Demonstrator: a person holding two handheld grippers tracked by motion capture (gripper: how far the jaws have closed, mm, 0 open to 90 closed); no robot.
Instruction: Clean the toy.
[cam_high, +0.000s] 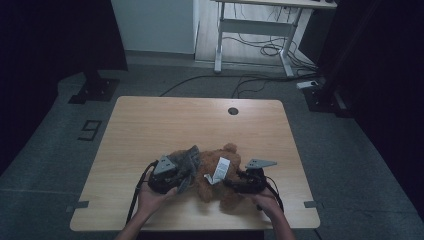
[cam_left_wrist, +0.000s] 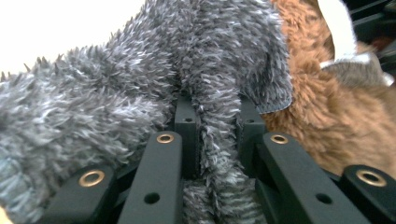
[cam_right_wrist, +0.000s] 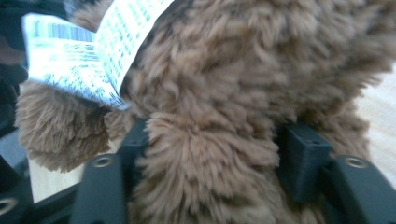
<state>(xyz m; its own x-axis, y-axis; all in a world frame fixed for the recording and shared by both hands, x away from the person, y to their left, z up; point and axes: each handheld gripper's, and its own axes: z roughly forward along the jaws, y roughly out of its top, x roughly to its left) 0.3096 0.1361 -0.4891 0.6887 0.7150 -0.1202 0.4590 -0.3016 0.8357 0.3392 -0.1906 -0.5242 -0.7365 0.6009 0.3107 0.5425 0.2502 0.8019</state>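
The brown plush bear (cam_high: 220, 180) lies on the table (cam_high: 150, 125) between the two grippers, its long axis running roughly from the near edge away, head end far. It looks light, soft and squashy, best taken by a limb. The right gripper (cam_high: 235, 183) pinches a brown limb (cam_right_wrist: 205, 172). The left gripper (cam_high: 182, 175) clamps a fold of grey fleece garment (cam_left_wrist: 140, 84) beside the bear. A white tag (cam_high: 220, 169) sticks up.

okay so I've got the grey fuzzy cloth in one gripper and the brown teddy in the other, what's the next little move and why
Probably ease the left gripper away from the brown teddy, drawing the grey fuzzy cloth off it. The left jaws pinch a fold of that cloth, the right gripper has brown plush between its jaws, and the cloth still lies against the teddy.
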